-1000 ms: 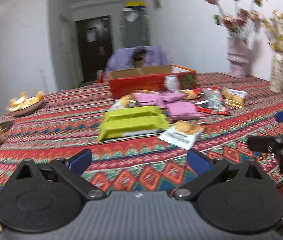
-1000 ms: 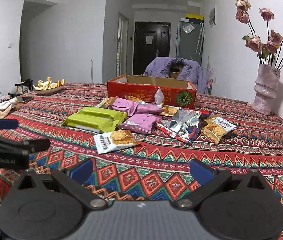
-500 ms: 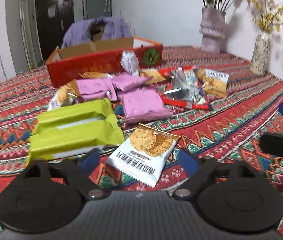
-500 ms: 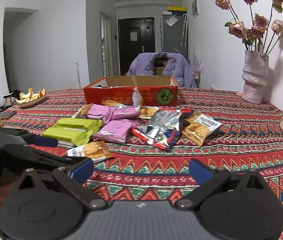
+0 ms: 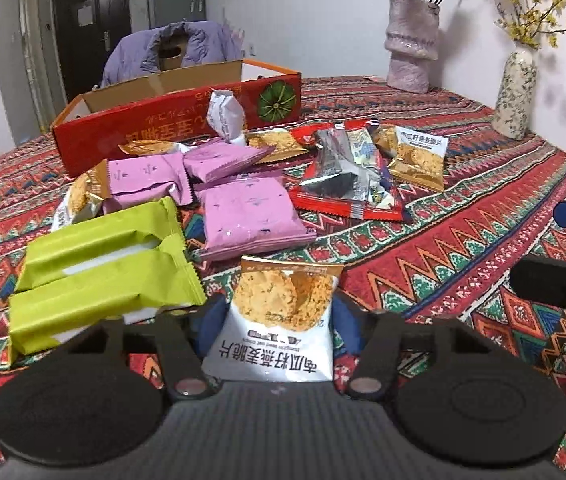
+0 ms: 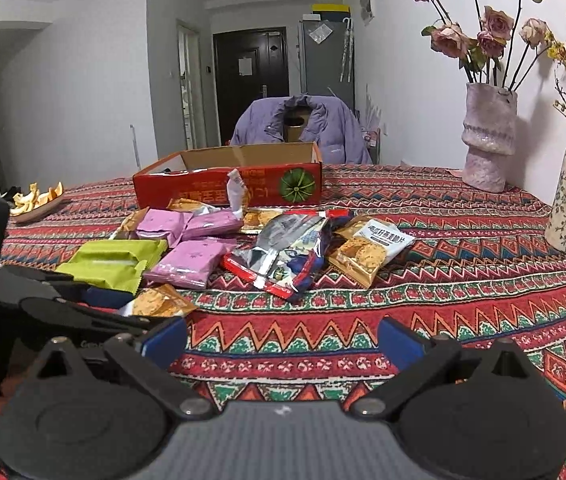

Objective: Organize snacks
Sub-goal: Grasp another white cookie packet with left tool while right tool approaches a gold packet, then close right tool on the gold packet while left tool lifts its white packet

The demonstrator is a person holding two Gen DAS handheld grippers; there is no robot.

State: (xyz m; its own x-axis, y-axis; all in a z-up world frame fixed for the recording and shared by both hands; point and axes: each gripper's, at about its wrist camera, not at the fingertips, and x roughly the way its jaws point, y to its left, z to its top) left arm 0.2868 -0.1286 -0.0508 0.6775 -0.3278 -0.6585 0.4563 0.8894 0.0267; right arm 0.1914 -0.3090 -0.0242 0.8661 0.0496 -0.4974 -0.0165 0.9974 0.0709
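Patterned red cloth covers the desk [image 6: 463, 288]; white walls, dark door at the back, a purple jacket draped over a chair behind the red cardboard box [image 5: 171, 120]. Box is open-topped, sits at the far edge of the snack pile, likely the drop target for sorting.

Left gripper [image 5: 279, 320] is angled down onto the nearest snack, the white oat-crisp packet [image 5: 283, 320]. Its fingers are closing with the packet between them, one blue pad on each side edge. Can't confirm the pads are pressing yet; the packet looks undeformed and lies flat on the cloth. Picking the closest, isolated item first makes sense: nothing overlaps it, so there's a clean side approach.

Right gripper [image 6: 279, 344] hovers over bare cloth nearer the desk's front edge, fingers spread wide, nothing between them. Looks parked out of the left one's way.

Rest of the pile:
- two green packs [image 5: 99, 272] side by side, just left of the target and close to the left finger, so there's a snag risk
- pink packs [image 5: 251, 216] behind it, overlapping each other
- red/silver wrappers [image 5: 343, 184] and another oat-crisp packet [image 5: 419, 156] further right

Two vases [image 6: 487, 136] stand at the right wall, well clear.
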